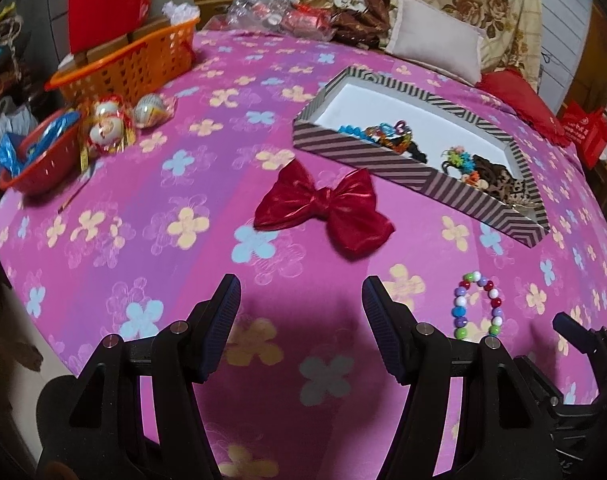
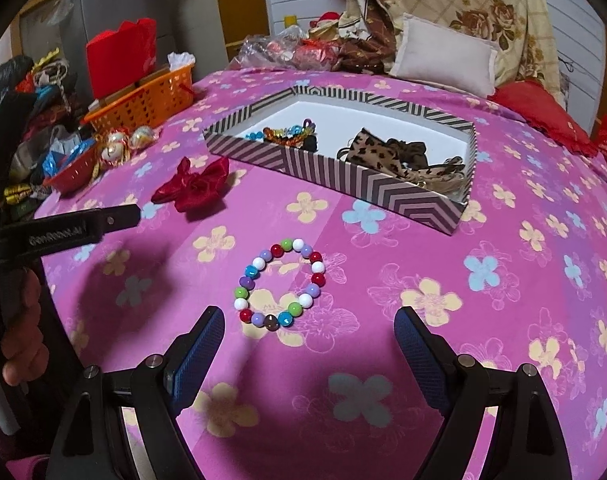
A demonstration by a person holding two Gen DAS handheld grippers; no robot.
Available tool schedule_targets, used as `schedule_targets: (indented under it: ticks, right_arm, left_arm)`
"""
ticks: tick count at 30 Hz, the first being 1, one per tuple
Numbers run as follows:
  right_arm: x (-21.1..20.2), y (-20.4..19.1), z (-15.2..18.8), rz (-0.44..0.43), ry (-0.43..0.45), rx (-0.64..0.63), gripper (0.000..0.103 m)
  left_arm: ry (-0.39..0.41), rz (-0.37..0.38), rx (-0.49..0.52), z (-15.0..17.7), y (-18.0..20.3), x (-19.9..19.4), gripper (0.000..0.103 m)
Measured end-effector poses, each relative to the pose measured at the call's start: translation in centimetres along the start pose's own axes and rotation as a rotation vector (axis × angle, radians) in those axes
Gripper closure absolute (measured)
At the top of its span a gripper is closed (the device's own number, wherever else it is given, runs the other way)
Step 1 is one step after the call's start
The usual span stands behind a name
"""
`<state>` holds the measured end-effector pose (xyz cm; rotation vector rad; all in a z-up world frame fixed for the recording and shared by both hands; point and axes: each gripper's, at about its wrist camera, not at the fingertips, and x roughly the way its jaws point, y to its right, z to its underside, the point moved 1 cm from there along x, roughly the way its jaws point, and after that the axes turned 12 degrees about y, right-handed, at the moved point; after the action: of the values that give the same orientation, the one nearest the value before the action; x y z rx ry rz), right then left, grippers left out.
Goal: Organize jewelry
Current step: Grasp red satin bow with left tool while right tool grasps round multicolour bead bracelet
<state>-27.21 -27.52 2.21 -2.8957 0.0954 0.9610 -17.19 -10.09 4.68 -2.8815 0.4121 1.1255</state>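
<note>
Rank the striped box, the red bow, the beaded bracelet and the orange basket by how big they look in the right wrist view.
1. striped box
2. orange basket and beaded bracelet: look alike, and the bracelet lies nearer the camera, so no ranking.
3. red bow

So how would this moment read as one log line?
left tongs: open, empty | right tongs: open, near bead bracelet | red bow: outside striped box

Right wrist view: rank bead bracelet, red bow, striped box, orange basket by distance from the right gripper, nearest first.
From the right gripper:
1. Bead bracelet, just ahead between the fingers.
2. Red bow, ahead left.
3. Striped box, ahead, slightly right; close to the bow's range, so that order is loose.
4. Orange basket, far left.
</note>
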Motion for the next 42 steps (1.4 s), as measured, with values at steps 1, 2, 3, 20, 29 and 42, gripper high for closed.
schedule_targets:
  ticks: [1,2,3,20,29,42]
  right_arm:
    - [0.3,0.0,0.0,0.008,-0.004,-0.003,0.018]
    - [0.5,-0.1,0.0,0.01,-0.005,-0.004,0.019]
    - [0.7,0.0,-0.1,0.009,-0.004,-0.005,0.024]
    - [5.2,0.3,-1.4,0.015,-0.062,-0.107,0.058]
    - [5.7,0.9,-1.3,-0.018,-0.056,-0.08,0.058]
    - [5.8,1.2,-1.3,-0.04,-0.054,-0.055,0.058]
  left_arm:
    - [-0.005,0.001,-0.01,0.0,-0.3,0.1,0.04]
    - [-0.01,0.004,-0.02,0.0,-0.6,0.3,0.04]
    - [-0.015,0.007,-0.032,0.0,-1.0,0.4,0.04]
    - [-0.084,0.053,-0.127,-3.1,-2.5,4.3,0.04]
    - [-0.102,0.047,-0.069,-4.4,-1.5,6.4,0.04]
    - [-0.319,0.004,-0.43,-4.1,-2.7,8.3,0.038]
